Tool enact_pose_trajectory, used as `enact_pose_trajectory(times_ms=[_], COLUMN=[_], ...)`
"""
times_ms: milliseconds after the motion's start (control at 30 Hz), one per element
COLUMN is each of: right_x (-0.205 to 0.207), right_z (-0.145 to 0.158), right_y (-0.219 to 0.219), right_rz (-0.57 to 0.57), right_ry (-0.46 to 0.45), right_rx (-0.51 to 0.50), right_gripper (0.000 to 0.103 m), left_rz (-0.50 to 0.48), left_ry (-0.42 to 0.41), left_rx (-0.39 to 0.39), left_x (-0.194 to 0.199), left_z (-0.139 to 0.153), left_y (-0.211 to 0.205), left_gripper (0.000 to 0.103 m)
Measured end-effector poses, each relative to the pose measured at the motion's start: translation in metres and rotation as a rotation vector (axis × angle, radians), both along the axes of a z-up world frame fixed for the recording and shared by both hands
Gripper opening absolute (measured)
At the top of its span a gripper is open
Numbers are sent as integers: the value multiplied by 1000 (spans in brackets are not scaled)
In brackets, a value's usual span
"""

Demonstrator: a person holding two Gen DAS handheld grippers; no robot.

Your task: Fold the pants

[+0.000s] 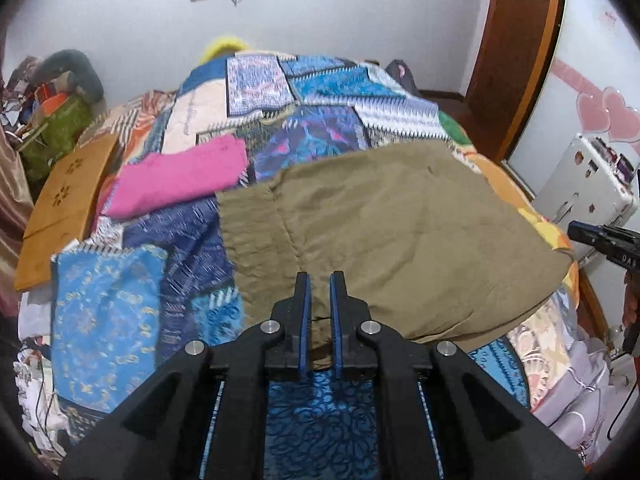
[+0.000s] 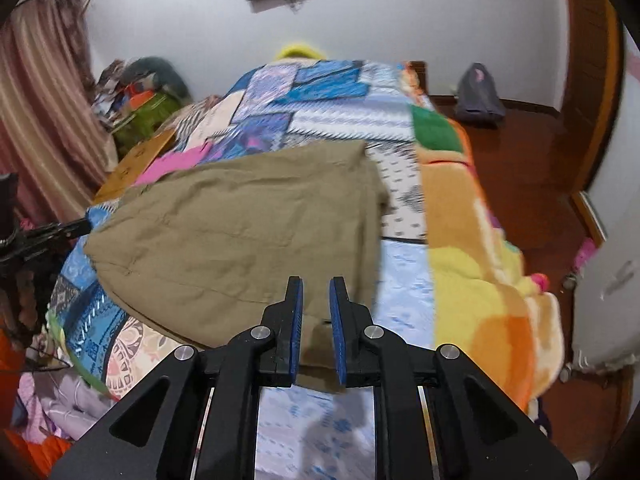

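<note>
Olive-khaki pants (image 1: pixel 380 232) lie spread on the patchwork bed cover, also seen in the right wrist view (image 2: pixel 240 232). My left gripper (image 1: pixel 320 280) is over the pants' near edge, its blue-padded jaws a narrow gap apart with fabric showing between them. My right gripper (image 2: pixel 317 282) is over the near right corner of the pants, its jaws likewise a narrow gap apart with fabric between them. The right gripper shows at the right edge of the left wrist view (image 1: pixel 576 232). The left gripper shows at the left edge of the right wrist view (image 2: pixel 86 224).
A folded pink garment (image 1: pixel 180 176) lies left of the pants. A wooden tray (image 1: pixel 68 204) sits at the bed's left edge. A white case (image 1: pixel 588 188) stands on the floor at the right. A grey bag (image 2: pixel 478 92) sits on the wooden floor.
</note>
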State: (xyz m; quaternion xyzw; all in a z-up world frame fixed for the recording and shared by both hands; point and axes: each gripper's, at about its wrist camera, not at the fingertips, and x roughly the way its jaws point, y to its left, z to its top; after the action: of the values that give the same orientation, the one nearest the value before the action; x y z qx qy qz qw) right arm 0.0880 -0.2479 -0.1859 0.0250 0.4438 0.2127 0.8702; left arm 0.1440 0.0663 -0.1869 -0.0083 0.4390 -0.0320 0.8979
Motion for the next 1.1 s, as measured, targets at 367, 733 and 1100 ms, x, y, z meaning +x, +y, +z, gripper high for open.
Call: enact_pose_trajectory(times_ms=[367, 733, 1100], right_x=[11, 77, 153], right_z=[-27, -1, -14], right_y=[-1, 7, 15], right_rz=[-2, -9, -14], right_ry=[96, -9, -41], right_rx=[-3, -26, -36], right_gripper=[15, 31, 44], left_rz=[52, 90, 79], left_ry=[16, -6, 53], left_rx=[-39, -8, -19], left_x=[1, 73, 140], left_z=[-6, 16, -5], left_y=[14, 43, 57], left_gripper=[22, 29, 43])
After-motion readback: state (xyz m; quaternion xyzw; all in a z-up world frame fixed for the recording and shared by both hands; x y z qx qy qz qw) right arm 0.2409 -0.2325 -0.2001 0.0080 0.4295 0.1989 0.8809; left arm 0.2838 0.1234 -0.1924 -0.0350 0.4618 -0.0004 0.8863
